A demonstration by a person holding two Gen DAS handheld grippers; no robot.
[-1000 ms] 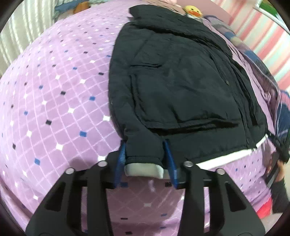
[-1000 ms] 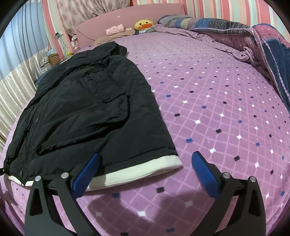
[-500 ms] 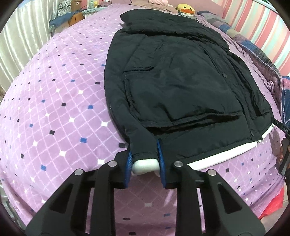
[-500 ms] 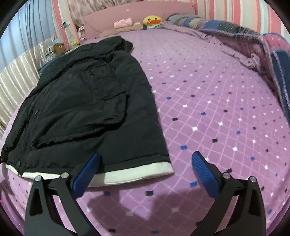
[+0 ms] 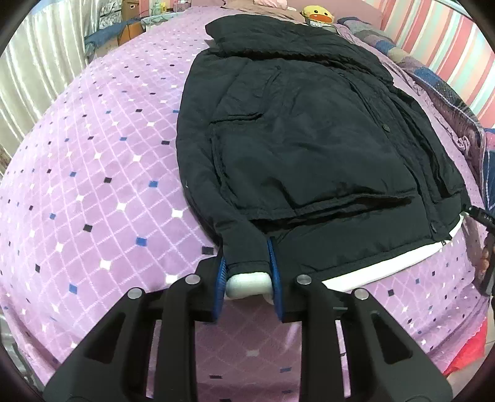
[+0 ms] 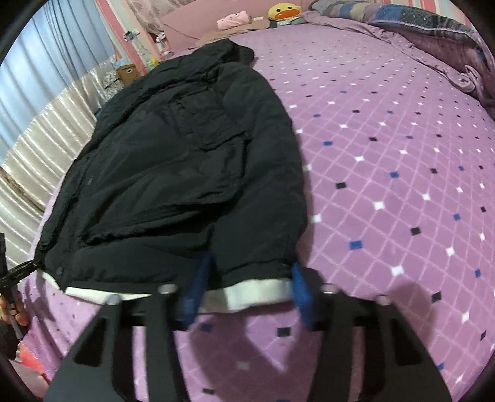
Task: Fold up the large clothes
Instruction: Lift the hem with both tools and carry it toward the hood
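Bed covered by purple fleece blanket with diamond check (image 6: 386, 173). Pink padded headboard (image 6: 185, 21) at 12 o'clock. Pink-and-white striped wall (image 5: 458, 43) at 2 o'clock. Pale pleated curtain (image 5: 37, 71) at 10 o'clock.

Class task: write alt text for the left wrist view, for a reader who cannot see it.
The left claw grips the white-lined cuff of a black padded jacket spread flat on a purple diamond-patterned bedspread. A yellow duck plush toy sits at the bed's far end.
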